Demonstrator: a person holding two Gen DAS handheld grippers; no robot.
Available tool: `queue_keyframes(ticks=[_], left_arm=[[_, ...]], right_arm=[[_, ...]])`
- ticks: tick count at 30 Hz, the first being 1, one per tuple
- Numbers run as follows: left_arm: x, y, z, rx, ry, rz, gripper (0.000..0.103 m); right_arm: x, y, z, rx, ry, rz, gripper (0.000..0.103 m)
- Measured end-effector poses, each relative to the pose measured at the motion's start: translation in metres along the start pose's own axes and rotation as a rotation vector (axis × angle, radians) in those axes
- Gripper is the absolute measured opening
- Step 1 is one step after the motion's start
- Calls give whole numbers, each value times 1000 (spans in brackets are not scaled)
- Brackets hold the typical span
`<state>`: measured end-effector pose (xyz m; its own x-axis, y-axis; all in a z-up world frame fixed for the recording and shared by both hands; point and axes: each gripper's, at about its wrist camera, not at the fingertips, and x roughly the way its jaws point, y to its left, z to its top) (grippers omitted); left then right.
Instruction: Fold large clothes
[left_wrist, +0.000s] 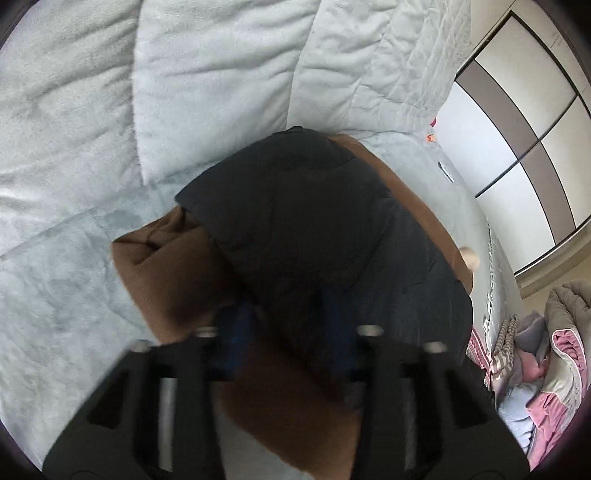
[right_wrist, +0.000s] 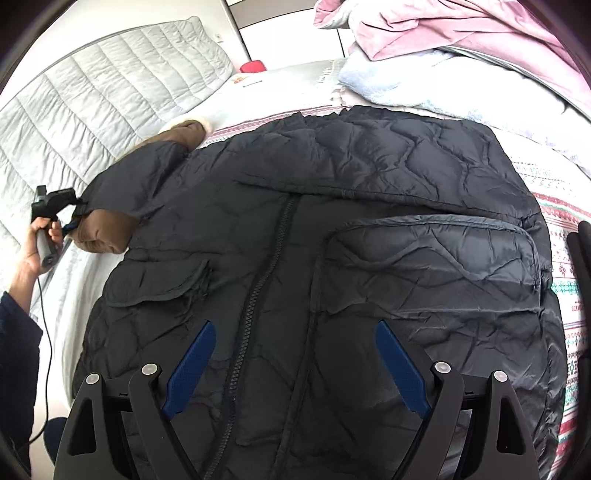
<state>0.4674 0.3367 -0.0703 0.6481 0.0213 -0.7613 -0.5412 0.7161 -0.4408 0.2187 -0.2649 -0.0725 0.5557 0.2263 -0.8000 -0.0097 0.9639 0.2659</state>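
Observation:
A large black quilted jacket (right_wrist: 332, 236) with brown lining lies spread on the bed, zipper (right_wrist: 258, 280) running down its middle. My right gripper (right_wrist: 295, 332) is open and empty, hovering over the jacket's lower front. My left gripper (right_wrist: 72, 225) is at the jacket's left side, shut on the sleeve end where the brown cuff (right_wrist: 103, 232) shows. In the left wrist view the black sleeve (left_wrist: 314, 229) and brown lining (left_wrist: 173, 273) fill the space between the fingers (left_wrist: 236, 332), which are mostly hidden by fabric.
A grey quilted duvet (right_wrist: 92, 103) lies at the left of the bed. Pink and light blue bedding (right_wrist: 443, 48) is piled at the far right. A patterned blanket (right_wrist: 565, 280) lies under the jacket. A red object (right_wrist: 252, 67) sits at the far edge. Wardrobe doors (left_wrist: 517, 122) stand beyond.

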Motion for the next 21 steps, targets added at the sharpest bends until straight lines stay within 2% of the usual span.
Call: queue_keyframes(ticks=[1, 3, 5, 8, 11, 16, 21], left_arm=[[1, -2, 1, 3, 4, 1, 6], [-7, -7, 5, 20, -17, 1, 4], [-29, -19, 8, 56, -83, -10, 4], [-65, -41, 5, 96, -182, -66, 3], [-96, -68, -6, 157, -243, -118, 3], [-142, -127, -40, 269, -283, -269, 3], [-176, -205, -98, 444, -272, -398, 3]], right_arm=[[1, -2, 0, 4, 1, -7, 90], [1, -5, 1, 9, -5, -29, 90], [-3, -7, 1, 13, -18, -40, 90], [-13, -7, 2, 3, -53, -62, 89], [-19, -4, 2, -12, -72, -75, 90], [-27, -1, 2, -31, -105, -104, 90], [-34, -10, 4, -18, -122, -120, 89]])
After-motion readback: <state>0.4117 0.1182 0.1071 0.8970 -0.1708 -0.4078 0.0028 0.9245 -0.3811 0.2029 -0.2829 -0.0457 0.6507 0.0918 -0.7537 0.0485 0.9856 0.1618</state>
